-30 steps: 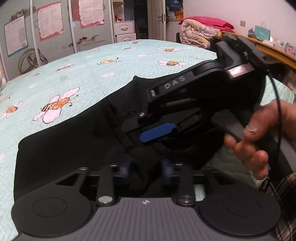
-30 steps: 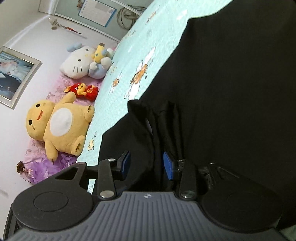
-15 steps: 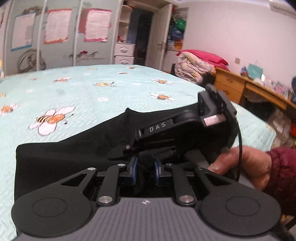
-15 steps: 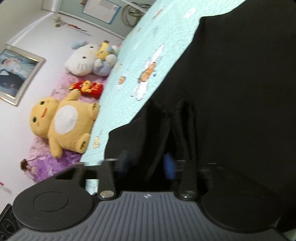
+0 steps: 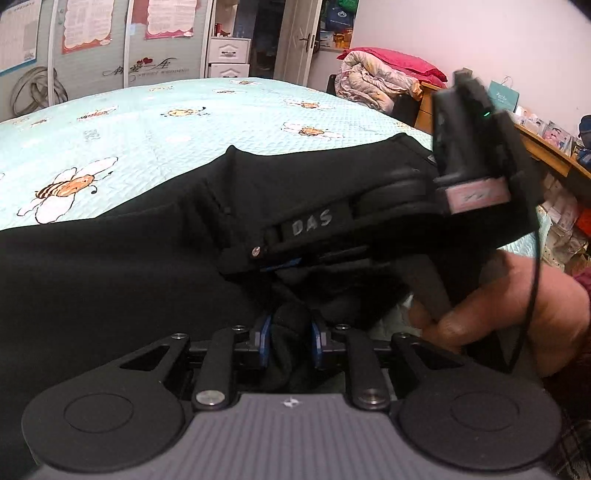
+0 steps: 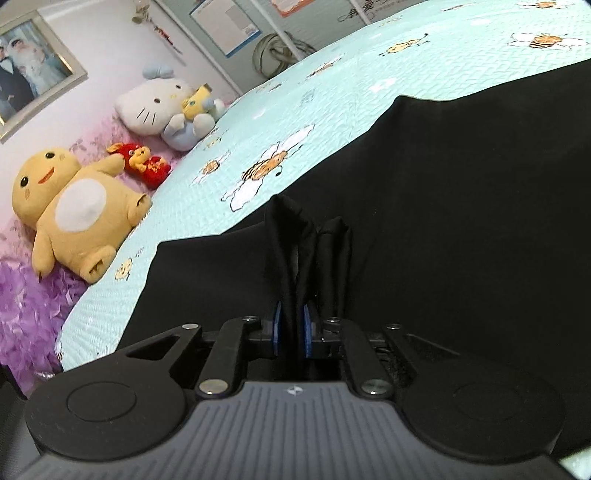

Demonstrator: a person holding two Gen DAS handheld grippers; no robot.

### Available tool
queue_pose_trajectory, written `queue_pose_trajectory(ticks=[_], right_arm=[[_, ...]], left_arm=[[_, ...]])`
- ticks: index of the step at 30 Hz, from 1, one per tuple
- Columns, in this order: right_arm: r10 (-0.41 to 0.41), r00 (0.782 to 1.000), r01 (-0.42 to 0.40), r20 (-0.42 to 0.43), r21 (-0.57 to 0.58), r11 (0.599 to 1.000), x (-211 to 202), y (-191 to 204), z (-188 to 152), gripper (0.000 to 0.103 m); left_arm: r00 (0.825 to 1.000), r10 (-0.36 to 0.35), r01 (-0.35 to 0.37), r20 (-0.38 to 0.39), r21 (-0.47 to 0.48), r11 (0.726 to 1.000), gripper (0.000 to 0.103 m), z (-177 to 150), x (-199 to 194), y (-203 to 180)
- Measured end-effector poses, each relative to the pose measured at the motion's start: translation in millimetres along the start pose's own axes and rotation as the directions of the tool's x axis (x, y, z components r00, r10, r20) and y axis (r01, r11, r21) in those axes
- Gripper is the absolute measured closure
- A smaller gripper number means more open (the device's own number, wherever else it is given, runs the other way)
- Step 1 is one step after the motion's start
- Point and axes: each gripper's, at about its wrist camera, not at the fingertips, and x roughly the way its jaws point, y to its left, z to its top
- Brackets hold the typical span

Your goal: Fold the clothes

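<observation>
Black garment (image 5: 110,280) lies spread on the bed (image 5: 155,122), over a pale blue quilt printed with bees and flowers. One edge is gathered up near the camera in both views.

Left gripper (image 5: 289,341): blue-padded fingers (image 5: 263,341) clenched on a bunched wad of the black cloth. Right gripper (image 6: 291,332): fingers (image 6: 276,330) pinched tight on a thin pleat of several layers, which stands upright out of the grip. In the left view the right gripper (image 5: 280,264) sits just beyond the left one, close above the same gathered edge, with the person's right hand (image 5: 498,314) on its handle.

Handling, judged: cloth looks soft, light and limp, matte, not slippery. It creases wherever pinched and will sag between the two grips, so it needs tension to fold flat. Best hold is along a hem or corner, taking all layers together; a bite in the middle of the panel would only bunch it. Risk: the two grips are very close, so the far side may drag or fold unevenly.

Writing: "DAS" in pale hand lettering on the right gripper's body. Cupboard door (image 5: 155,68) behind the bed carries decorative script, not legible. Wall posters (image 5: 86,26): text too small to read.
</observation>
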Motion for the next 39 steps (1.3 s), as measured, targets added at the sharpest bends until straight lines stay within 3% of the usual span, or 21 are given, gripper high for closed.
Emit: queue_pose_trajectory(ticks=[2,4,6,9,15,17,18,19,21,27,33,37,39], right_arm=[[-0.011,0.999,0.011,0.04,-0.01,1.0,-10.8,5.2,0.6,0.083],[-0.035,0.996,0.035,0.081,-0.008,0.999,-20.2,7.1,3.3,0.049],[-0.051,0.995,0.052,0.085,-0.011,0.999,-22.1,7.7,6.5,0.036],[-0.027,1.0,0.028,-0.008,0.039,0.999,-6.8,-0.1,9.4,0.036],[-0.01,0.999,0.009,-0.048,-0.015,1.0,3.6,4.4,6.5,0.035],[0.013,0.998,-0.015,-0.068,-0.025,1.0,8.5,6.0,5.4,0.046],[-0.006,0.998,0.003,-0.069,-0.044,0.999,8.8,7.4,3.5,0.066],[-0.026,0.997,0.022,-0.07,-0.058,0.998,10.0,6.9,2.8,0.079],[-0.008,0.998,0.004,-0.064,-0.057,0.998,7.9,5.5,2.2,0.083],[-0.016,1.0,0.019,0.013,-0.184,0.983,-10.1,27.5,12.6,0.085],[-0.083,0.996,0.08,-0.013,-0.166,0.983,5.0,-6.5,9.6,0.085],[-0.036,0.999,0.036,0.003,-0.113,0.993,4.7,-18.1,6.7,0.085],[-0.032,0.999,0.031,-0.008,-0.123,0.992,6.5,-17.8,9.2,0.085]], left_arm=[[1.0,-0.001,0.001,0.008,0.001,1.0,0.081,-2.3,-0.5,-0.3],[1.0,-0.005,0.005,0.013,-0.005,1.0,0.081,-2.7,-0.8,0.9],[1.0,-0.008,0.008,0.015,-0.005,1.0,0.081,-3.3,-0.9,1.7],[1.0,-0.011,0.011,0.018,-0.004,1.0,0.081,-4.7,-1.3,2.2],[0.999,-0.013,0.014,0.03,-0.027,1.0,0.081,-8.3,-2.2,3.9],[0.999,-0.014,0.015,0.032,-0.033,0.999,0.081,-8.5,-1.7,5.2],[0.999,-0.016,0.017,0.03,-0.039,0.999,0.081,-8.0,-1.4,5.8],[0.999,-0.017,0.019,0.028,-0.046,0.999,0.081,-7.6,-1.2,6.3],[0.999,-0.022,0.024,0.024,-0.06,0.998,0.08,-5.9,-0.4,7.4],[0.998,-0.039,0.043,0.043,-0.084,0.996,0.078,17.5,2.6,3.6],[1.0,-0.02,0.019,-0.005,-0.065,0.998,0.071,17.9,36.3,-7.4],[0.999,-0.032,0.031,-0.005,-0.134,0.99,0.068,18.0,23.3,1.4],[0.997,-0.071,0.072,0.012,-0.183,0.98,0.068,18.0,3.4,10.5]])
